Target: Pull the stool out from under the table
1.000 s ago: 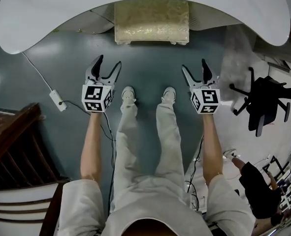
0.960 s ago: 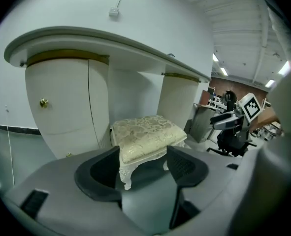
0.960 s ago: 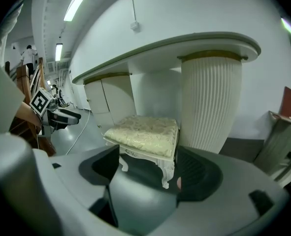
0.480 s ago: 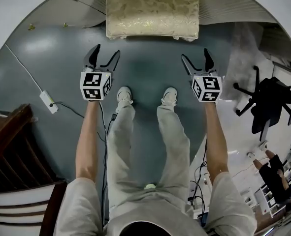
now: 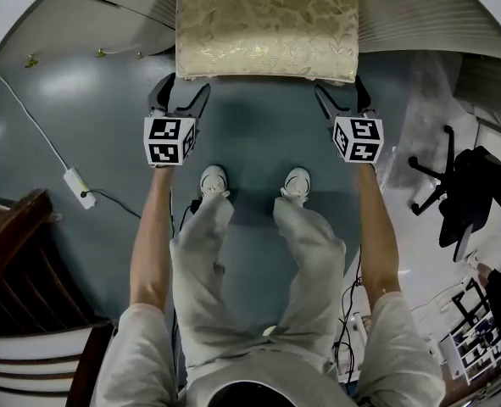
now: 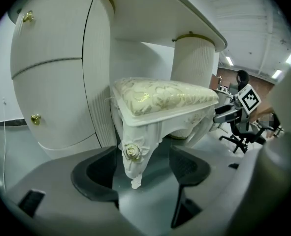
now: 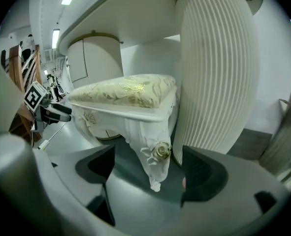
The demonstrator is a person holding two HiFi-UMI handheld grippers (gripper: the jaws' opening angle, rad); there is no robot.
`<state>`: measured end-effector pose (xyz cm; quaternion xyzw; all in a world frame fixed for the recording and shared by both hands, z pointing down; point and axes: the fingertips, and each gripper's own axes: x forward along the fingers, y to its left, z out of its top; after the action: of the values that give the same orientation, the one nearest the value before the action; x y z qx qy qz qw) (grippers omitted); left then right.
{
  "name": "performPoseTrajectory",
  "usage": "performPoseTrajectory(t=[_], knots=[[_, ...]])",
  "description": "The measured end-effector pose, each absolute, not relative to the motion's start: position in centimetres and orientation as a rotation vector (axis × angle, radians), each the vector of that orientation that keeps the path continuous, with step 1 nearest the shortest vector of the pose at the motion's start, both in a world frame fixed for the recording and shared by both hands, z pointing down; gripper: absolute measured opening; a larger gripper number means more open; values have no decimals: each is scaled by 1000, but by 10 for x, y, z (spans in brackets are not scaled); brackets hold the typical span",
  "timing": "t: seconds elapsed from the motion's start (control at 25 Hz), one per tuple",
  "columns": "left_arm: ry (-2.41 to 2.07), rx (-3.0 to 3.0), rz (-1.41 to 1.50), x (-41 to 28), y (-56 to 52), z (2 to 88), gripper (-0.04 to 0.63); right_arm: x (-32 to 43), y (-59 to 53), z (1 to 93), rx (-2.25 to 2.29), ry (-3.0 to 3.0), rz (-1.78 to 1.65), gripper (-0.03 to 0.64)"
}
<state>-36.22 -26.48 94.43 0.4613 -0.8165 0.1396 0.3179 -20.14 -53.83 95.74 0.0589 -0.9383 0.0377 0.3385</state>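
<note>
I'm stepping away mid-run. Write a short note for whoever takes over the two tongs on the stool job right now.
Left tongs: open, jaws have just been opening. The left front leg of the stool sits between them, not gripped.
Right tongs: open, also just opening. The right front leg sits between them, not gripped.
The stool stands under the table, between its pedestals.
Done: both tongs are at the front legs.
Left: close on the legs, then pull the stool out toward you.
</note>
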Motion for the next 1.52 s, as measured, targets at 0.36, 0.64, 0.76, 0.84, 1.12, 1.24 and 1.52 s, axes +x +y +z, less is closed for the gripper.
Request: performPoseTrajectory(t=[0.36, 0.64, 0.76, 0.84, 1.12, 1.24, 1.52], knots=[[-2156, 1230, 374, -380, -284, 978, 307, -235, -544, 982, 117, -2469, 43, 393], [-2149, 1269, 376, -387, -299, 985, 307, -243, -544, 985, 139, -2492, 20, 367], [-2161, 1267, 369, -386, -298, 985, 307, -241, -545, 985, 153, -2499, 15, 373], [-2166, 1263, 366, -387, -298, 985, 307, -242, -545, 986, 149, -2497, 13, 371], [-2147, 1258, 373, -389, -297, 983, 307, -240, -543, 984, 155, -2474, 25, 368], [-2134, 1258, 379, -383, -293, 984, 307, -232, -538, 986, 159, -2461, 33, 368], [-2105, 1271, 392, -345, -248, 990, 307, -189, -491, 991, 179, -2432, 43, 368]])
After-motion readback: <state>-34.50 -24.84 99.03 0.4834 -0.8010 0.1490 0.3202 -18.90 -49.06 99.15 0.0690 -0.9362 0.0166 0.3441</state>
